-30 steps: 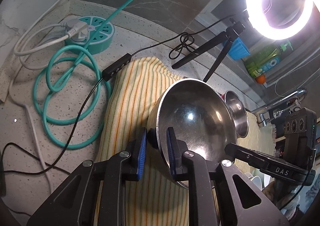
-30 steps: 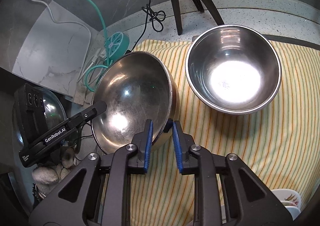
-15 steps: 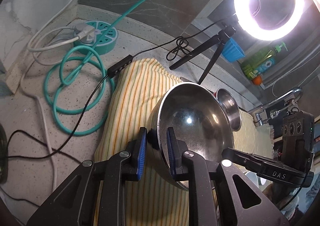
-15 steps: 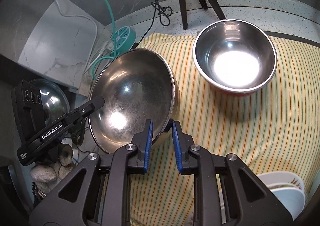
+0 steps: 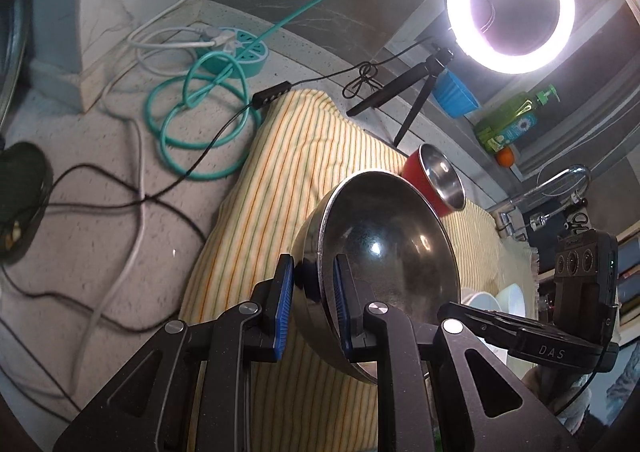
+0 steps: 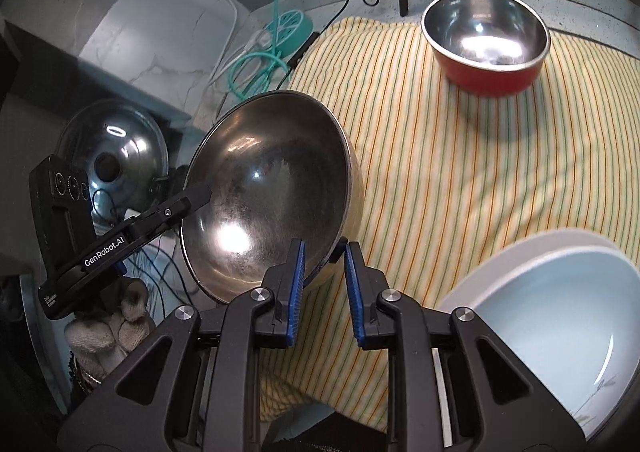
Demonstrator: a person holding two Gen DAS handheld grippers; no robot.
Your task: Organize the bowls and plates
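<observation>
Both grippers hold one large steel bowl (image 5: 384, 252) by its rim, on opposite sides; the left gripper (image 5: 314, 308) has its blue pads closed on the rim, one pad inside the bowl and one outside; the right gripper (image 6: 324, 288) clamps the opposite edge the same way. The bowl hangs tilted above the left part of a yellow striped cloth (image 6: 460, 156) that covers the counter (image 5: 100, 180); whether its underside touches the cloth cannot be told.

A smaller bowl, red outside and steel inside (image 6: 486, 40), stands upright on the cloth near its far edge, well apart from the held bowl; white dishes (image 6: 560, 312) lie stacked at the cloth's near right corner, the top one pale blue inside.

Off the cloth's far left corner, on the bare counter, a teal cable (image 5: 200, 108) lies coiled beside a round teal power strip (image 5: 244, 52); black and white cords trail across the counter's left side. A lit ring light (image 5: 510, 0) stands on a small black tripod (image 5: 404, 96) behind the cloth's far edge; a gloved hand (image 6: 108, 328) grips the left tool's handle.
</observation>
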